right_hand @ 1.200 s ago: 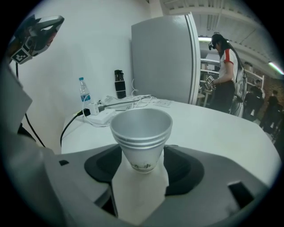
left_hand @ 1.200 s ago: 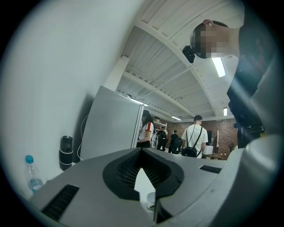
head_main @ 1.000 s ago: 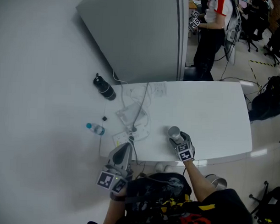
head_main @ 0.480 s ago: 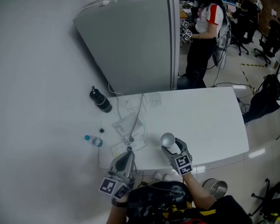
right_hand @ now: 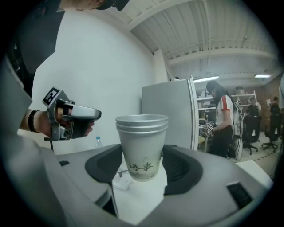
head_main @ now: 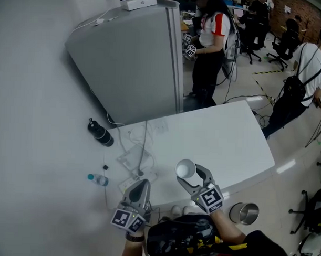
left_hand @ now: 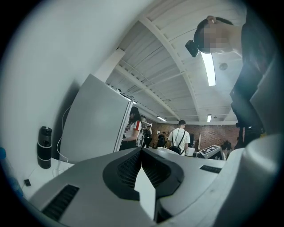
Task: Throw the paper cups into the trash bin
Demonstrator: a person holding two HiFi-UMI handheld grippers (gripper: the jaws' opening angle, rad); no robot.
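Observation:
A stack of nested white paper cups [right_hand: 142, 146] stands upright between the jaws of my right gripper [right_hand: 142, 156], which is shut on it. In the head view the cups [head_main: 185, 168] hang above the near edge of the white table [head_main: 223, 137], held by the right gripper [head_main: 190, 176]. A round metal trash bin [head_main: 244, 213] stands on the floor to the right, below the table's near edge. My left gripper [head_main: 141, 184] is shut and holds nothing, level at the table's near left; its pads meet at the tip [left_hand: 142, 151]. The right gripper view shows the left gripper [right_hand: 91, 115] to the left of the cups.
A tall grey cabinet [head_main: 131, 66] stands behind the table. A black bottle [head_main: 100, 133], a small water bottle [head_main: 97, 179] and cables with clear plastic packaging [head_main: 134, 156] lie at the table's left. People [head_main: 210, 53] stand beyond the table.
My right gripper has lifted the cup stack off the table and brought it nearer to me. The left gripper has hardly moved. The head view has tilted up, showing more of the room.

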